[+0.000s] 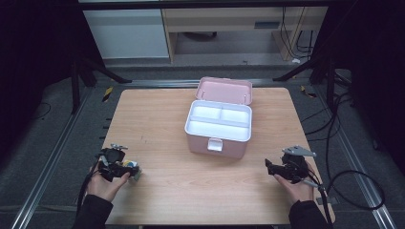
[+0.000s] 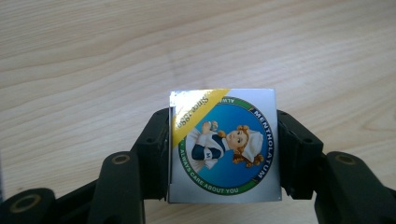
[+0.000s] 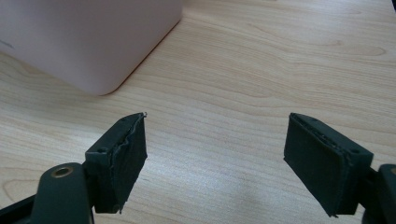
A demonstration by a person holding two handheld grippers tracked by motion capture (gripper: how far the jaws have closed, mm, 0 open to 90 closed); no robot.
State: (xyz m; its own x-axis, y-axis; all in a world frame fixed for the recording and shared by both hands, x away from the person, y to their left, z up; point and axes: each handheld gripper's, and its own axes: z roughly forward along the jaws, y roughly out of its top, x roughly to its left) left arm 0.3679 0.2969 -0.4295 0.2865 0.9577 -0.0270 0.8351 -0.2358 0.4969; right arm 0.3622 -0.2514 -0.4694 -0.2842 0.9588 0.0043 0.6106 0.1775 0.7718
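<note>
Wooden table [image 1: 162, 124], pale grain. Pink case [image 1: 219, 143] at centre, lid raised, white tray [image 1: 210, 129] inside. Right gripper [image 3: 215, 158] near right edge, jaws spread, nothing between. Left gripper [image 2: 223, 154] at left edge, clamped on small Mentholatum box [image 2: 223, 145], label facing camera.

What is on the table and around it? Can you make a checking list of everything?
Surface: wooden table, bare light wood.
Job's things: pink box, lid open, white tray inside with empty compartments; small Mentholatum box near the table's front left.
Clutter: nothing seen.
Grippers: left gripper shut on the Mentholatum box; right gripper open, holding nothing, near the pink box's corner.
Cables: black cable trails from the right gripper off the table.
Surroundings: dark floor, metal rails, white cabinet behind.
</note>
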